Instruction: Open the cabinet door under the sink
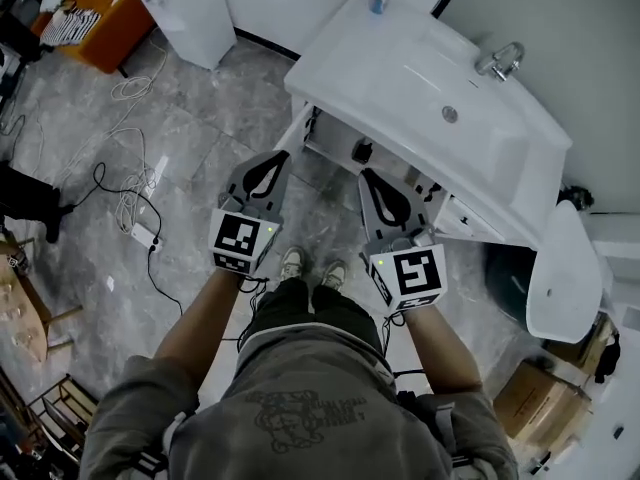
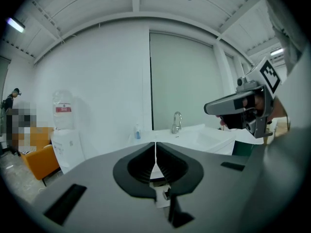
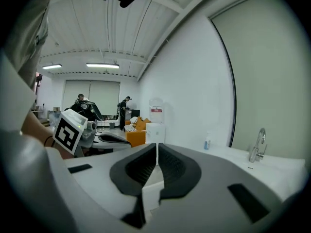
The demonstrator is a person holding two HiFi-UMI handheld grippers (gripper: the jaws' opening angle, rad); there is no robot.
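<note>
The white sink cabinet (image 1: 470,218) stands at the upper right under a basin (image 1: 420,78) with a chrome faucet (image 1: 500,61). Its front gapes at the left, with dark plumbing (image 1: 362,151) showing inside and a white door leaf (image 1: 298,133) edge-on beside the gap. My left gripper (image 1: 268,163) and right gripper (image 1: 372,180) are held side by side in front of it, apart from it. Both are shut with nothing between the jaws, as the left gripper view (image 2: 155,145) and right gripper view (image 3: 157,148) show. Each gripper view looks over the basin top.
A water dispenser (image 1: 185,3) and an orange chair (image 1: 100,18) stand at the far left. Cables and a power strip (image 1: 142,234) lie on the floor. A white oval fixture (image 1: 560,278) and a cardboard box (image 1: 535,398) are at the right. My shoes (image 1: 310,266) are close to the cabinet.
</note>
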